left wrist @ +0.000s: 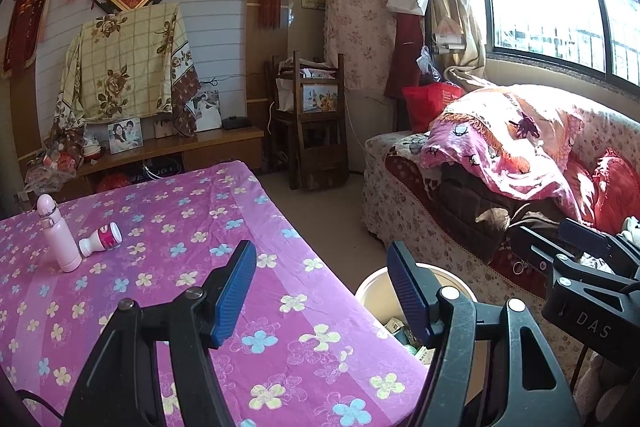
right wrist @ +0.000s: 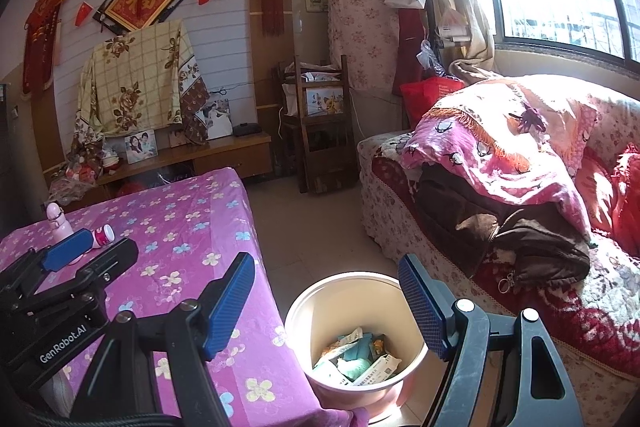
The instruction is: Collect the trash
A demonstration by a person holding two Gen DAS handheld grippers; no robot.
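Note:
A small white bottle with a pink label [left wrist: 102,238] [right wrist: 105,235] lies on its side on the purple floral tablecloth [left wrist: 168,195] [right wrist: 188,215], touching or nearly touching an upright pink flask [left wrist: 58,235] [right wrist: 56,221]. A cream bin [left wrist: 370,287] [right wrist: 298,301] stands on the floor by the table's corner, with several wrappers [right wrist: 356,355] inside. My left gripper [left wrist: 322,291] [right wrist: 94,257] hovers open over the table's near corner, nothing between its blue pads. My right gripper [right wrist: 326,307] [left wrist: 568,247] hangs open above the bin, also empty.
A sofa [right wrist: 500,247] heaped with a pink blanket [left wrist: 500,147] and a brown jacket [right wrist: 500,235] runs along the right, close to the bin. A strip of tiled floor [right wrist: 312,219] separates table and sofa. Wooden chairs [left wrist: 316,131] and a low cabinet [left wrist: 208,147] line the far wall.

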